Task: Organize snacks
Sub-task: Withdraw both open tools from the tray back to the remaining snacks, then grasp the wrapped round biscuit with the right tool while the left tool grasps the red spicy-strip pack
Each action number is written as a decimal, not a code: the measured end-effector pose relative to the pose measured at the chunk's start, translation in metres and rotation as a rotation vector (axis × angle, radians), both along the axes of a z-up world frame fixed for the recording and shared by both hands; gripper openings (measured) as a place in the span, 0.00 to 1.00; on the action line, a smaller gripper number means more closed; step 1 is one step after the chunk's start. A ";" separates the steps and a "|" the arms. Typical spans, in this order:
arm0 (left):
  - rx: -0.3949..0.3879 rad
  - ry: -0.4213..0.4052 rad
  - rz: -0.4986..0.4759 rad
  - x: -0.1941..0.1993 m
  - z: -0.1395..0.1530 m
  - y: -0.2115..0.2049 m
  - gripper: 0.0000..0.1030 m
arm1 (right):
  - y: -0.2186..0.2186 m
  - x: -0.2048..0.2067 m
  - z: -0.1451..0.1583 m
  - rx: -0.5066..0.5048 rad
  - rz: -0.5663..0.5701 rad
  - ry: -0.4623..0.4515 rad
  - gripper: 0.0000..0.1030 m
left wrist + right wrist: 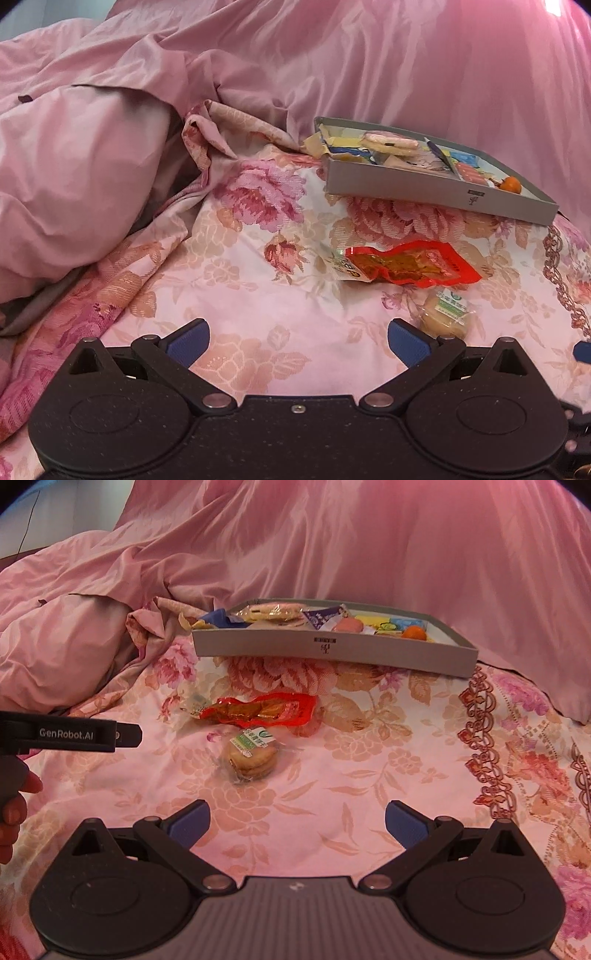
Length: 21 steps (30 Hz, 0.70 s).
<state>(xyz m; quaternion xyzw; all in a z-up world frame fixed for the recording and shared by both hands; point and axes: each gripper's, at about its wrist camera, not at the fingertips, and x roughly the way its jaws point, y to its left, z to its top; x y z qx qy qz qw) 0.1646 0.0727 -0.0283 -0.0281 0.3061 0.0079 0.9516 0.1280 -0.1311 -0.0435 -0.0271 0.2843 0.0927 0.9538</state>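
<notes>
Both grippers, left (298,341) and right (297,823), are spread wide with nothing in them. Red packet (258,710) and cookie (252,760) sit mid-frame on the bedspread (369,794), tray (332,650) just above, upper middle.

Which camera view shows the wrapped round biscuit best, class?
The right wrist view: the wrapped round biscuit lies whole and unobstructed on the floral bedspread. In the left wrist view the biscuit sits low, right beside that gripper's finger.
</notes>
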 end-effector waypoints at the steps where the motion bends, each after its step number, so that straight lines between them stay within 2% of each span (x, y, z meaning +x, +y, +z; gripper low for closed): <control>1: -0.002 0.000 0.001 0.002 -0.001 0.001 0.99 | 0.001 0.002 -0.001 0.001 0.004 0.006 1.00; 8: -0.004 -0.020 0.004 0.021 -0.002 0.011 0.99 | 0.013 0.019 -0.009 -0.011 0.066 0.049 1.00; 13: -0.020 -0.033 -0.003 0.031 -0.003 0.017 0.99 | 0.023 0.046 -0.013 -0.041 0.118 0.057 1.00; 21: -0.041 -0.046 -0.036 0.044 -0.006 0.023 0.99 | 0.039 0.091 -0.017 -0.100 0.267 0.050 1.00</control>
